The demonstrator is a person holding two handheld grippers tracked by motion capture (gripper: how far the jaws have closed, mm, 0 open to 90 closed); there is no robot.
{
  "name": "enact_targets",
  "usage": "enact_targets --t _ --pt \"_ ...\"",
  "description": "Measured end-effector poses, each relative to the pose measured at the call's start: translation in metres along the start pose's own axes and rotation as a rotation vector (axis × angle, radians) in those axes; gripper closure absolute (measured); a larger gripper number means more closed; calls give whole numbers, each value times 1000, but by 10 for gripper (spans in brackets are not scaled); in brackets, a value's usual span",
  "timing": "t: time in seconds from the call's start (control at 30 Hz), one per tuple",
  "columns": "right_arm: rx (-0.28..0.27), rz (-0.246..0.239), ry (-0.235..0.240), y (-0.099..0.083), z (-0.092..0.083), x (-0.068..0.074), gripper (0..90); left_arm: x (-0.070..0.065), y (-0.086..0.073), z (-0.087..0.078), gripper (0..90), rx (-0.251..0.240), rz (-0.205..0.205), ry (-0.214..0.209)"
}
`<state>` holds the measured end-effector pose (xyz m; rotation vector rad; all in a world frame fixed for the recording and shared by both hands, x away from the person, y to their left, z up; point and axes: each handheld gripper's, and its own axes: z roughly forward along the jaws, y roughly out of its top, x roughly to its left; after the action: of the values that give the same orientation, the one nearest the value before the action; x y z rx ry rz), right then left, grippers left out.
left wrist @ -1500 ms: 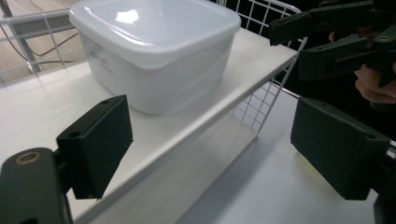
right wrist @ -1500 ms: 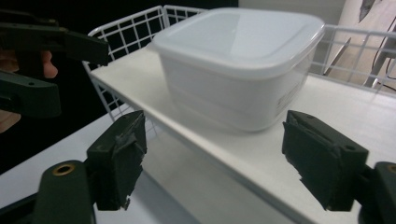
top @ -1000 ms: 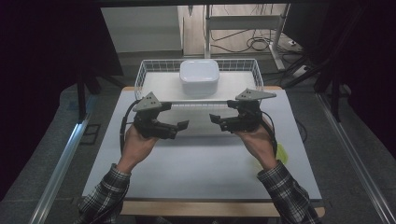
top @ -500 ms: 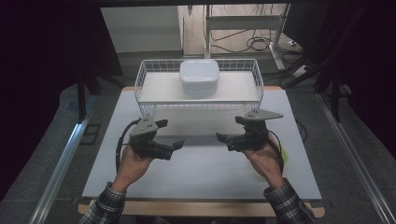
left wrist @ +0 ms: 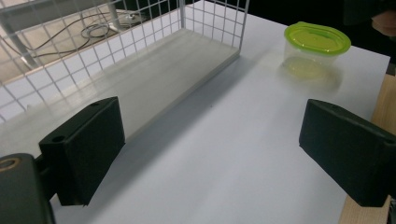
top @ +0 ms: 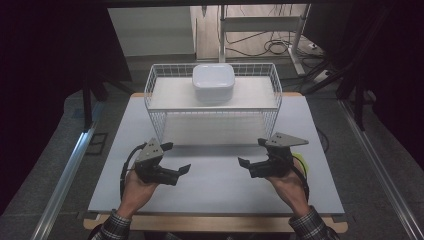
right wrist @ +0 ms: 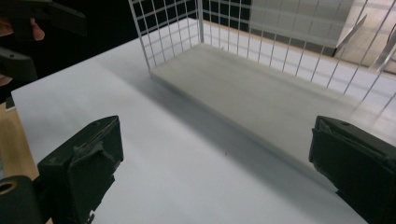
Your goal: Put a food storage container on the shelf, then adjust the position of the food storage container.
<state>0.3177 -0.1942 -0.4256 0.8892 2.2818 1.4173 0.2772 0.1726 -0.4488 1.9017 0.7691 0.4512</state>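
My left gripper (top: 176, 157) hovers low over the white table (top: 215, 185), held in the person's left hand in front of the wire rack (top: 212, 117). Its jaws stand wide open with nothing between them (left wrist: 210, 154). My right gripper (top: 252, 152) faces it from the right side. Its jaws have just been opening and stand wide apart with nothing between them (right wrist: 215, 168). A white lidded box (top: 214, 82) rests on the rack's top shelf. The rack's lower shelf (right wrist: 261, 93) is bare.
A small clear tub with a lime-green lid (left wrist: 317, 39) stands on the table by the right hand, its edge peeking out (top: 301, 162) in the high view. The left gripper's jaws (right wrist: 28, 23) show far off in the right gripper view. A wooden strip (top: 215, 222) runs along the table's near edge.
Both hands have dropped and pulled back from the rack toward the near edge, and they have spread farther apart. The rack and the white box have not moved.
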Motion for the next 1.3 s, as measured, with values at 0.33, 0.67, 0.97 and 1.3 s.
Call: enact_targets --t 0.33,0.67,0.97,1.3 --pt "29 9 -39 -36 -7 9 46 -5 -35 -6 56 10 -48 49" --pt "47 -13 -59 -57 -12 19 45 -17 -60 -8 53 65 -26 69" --pt "90 -10 -69 -71 -10 16 45 -23 -71 -5 44 81 -16 66" --pt "139 28 -102 -71 -10 8 12 -22 -73 -5 47 79 -7 75"
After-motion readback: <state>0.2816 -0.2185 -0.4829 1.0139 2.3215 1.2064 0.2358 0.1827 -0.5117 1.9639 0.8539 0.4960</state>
